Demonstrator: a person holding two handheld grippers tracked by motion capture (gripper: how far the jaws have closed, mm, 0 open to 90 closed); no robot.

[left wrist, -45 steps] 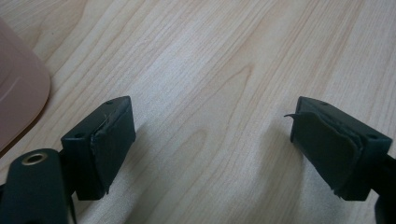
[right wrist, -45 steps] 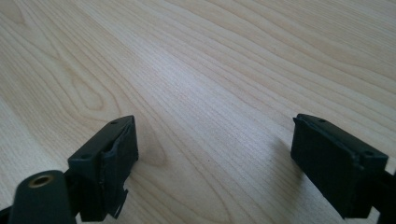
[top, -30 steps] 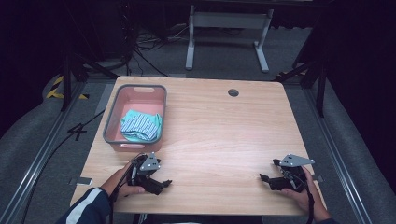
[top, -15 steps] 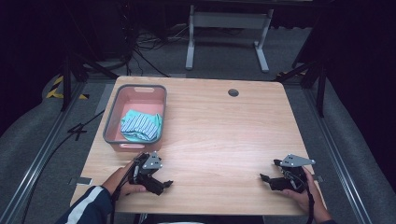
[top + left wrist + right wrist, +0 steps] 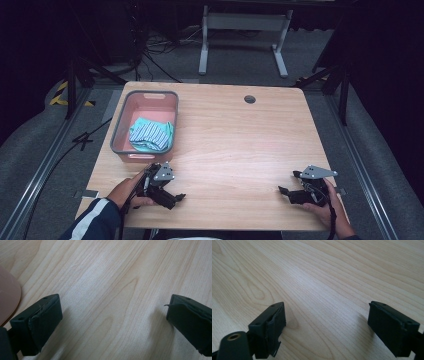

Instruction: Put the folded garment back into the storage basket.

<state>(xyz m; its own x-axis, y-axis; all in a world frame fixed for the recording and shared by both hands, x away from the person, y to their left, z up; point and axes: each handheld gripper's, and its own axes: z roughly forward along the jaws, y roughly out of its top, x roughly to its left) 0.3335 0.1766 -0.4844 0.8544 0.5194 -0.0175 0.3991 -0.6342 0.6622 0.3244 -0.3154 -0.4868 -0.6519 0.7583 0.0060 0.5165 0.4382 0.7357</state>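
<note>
Jaws of the left gripper point(image 5: 172, 196) have just been opening and now stand wide, with nothing between them but bare wood; against the frame a second ago, the hand itself has not shifted. Its pads point(image 5: 40, 327) hover over the table point(image 5: 240, 145) in the left gripper view, a pink edge of the tub showing at nine o'clock. At twelve o'clock from this gripper, just beside it, sits one grey-rimmed pink tub point(image 5: 146, 126) holding one folded blue-striped cloth point(image 5: 151, 135), unchanged from before. A round cable hole point(image 5: 250, 99) lies at one o'clock near the far edge. Nothing stands between the grippers. Over at three o'clock, well apart, the right gripper point(image 5: 287, 191) keeps its place, jaws also wide and empty over the table. Two grippers, two hands, one tub, one cloth.
</note>
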